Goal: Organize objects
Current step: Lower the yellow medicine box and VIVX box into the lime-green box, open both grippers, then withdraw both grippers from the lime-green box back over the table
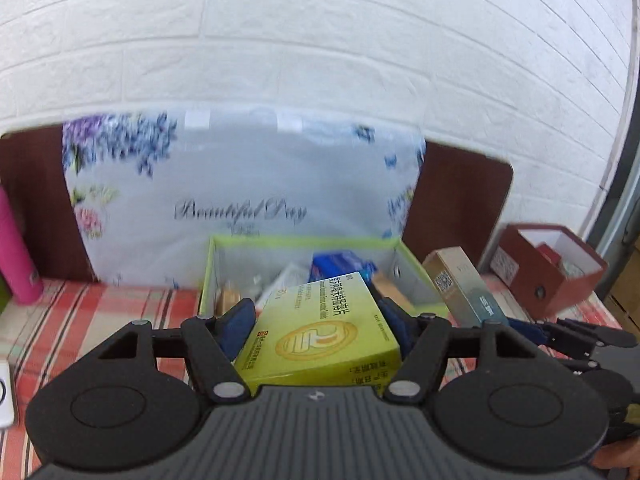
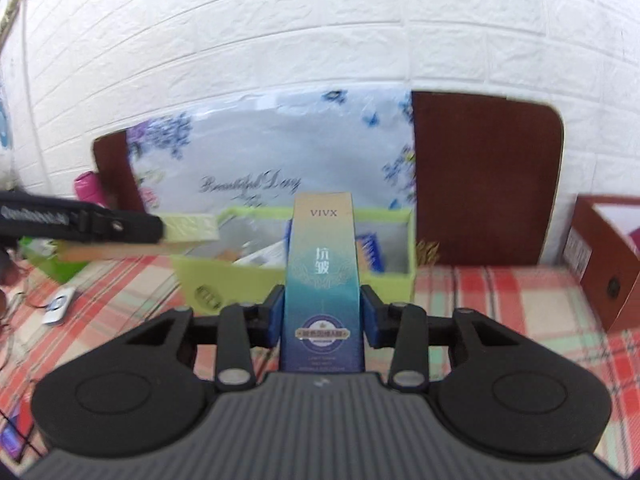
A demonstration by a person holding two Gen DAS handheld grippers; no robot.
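Behind one green bin (image 1: 416, 276), two boxes: yellow box (image 1: 324, 332) clamped in left gripper (image 1: 316, 316), tall box (image 2: 323, 280) clamped in right gripper (image 2: 322, 312).

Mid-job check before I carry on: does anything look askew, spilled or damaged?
Nothing spilled or damaged. The yellow box sits skewed between the left gripper's fingers, one corner pointing toward the green bin. The tall blue box sits straight in the right gripper.

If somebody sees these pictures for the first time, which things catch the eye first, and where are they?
The yellow-green medicine box gripped in the left gripper, and the tall teal VIVX carton clamped in the right gripper. Behind both, on the plaid cloth, stands the open lime-green storage box, before a floral "Beautiful Day" bag.
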